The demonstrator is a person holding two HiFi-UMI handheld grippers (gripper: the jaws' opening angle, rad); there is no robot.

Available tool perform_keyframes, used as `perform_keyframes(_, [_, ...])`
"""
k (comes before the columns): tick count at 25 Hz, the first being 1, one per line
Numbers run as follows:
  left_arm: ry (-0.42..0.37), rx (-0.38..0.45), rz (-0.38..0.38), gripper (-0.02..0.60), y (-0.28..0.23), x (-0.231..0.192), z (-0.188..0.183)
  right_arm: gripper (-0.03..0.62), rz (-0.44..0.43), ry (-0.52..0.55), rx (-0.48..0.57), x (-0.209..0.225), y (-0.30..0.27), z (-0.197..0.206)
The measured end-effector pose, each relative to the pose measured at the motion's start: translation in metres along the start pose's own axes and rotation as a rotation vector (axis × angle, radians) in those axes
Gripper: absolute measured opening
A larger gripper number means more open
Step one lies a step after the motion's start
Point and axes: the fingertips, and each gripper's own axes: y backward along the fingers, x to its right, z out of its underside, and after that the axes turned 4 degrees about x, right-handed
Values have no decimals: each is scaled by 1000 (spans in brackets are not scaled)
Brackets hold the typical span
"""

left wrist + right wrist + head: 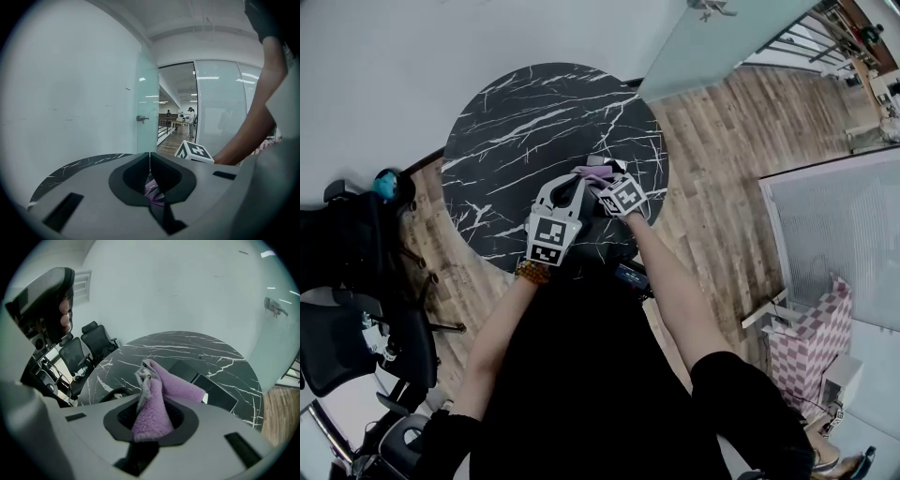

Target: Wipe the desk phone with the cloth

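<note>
cloth (159, 394): purple, bunched, clamped between right tool (151, 414) jaws | desk phone (213, 391): black, lying on dark marbled round worktop (187, 345), just beyond cloth | left tool (150, 173): jaws pressed together, gripping nothing, beside right tool

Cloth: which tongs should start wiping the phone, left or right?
Right. The right tongs are shut on the cloth, with the desk phone just ahead of them. The left tongs are closed; only a sliver of purple shows past them.
</note>
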Motion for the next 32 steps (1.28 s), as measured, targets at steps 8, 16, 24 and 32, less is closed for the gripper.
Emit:
perform_keyframes(8, [3,-2,8,20,-1,1,1,78,-18,-5,-16,-9,-4,8])
perform_keyframes(16, [6,-4,0,20,0,-1,2,78,-30,6,-24,-15,-5,15])
perform_keyframes(24, [9,-7,7,20,0,-1,3,78,-45,-1,-35,-22,-8,22])
perform_keyframes(32, [21,-9,2,20,1,-4,5,78,-51,18,-43,-28,-6,26])
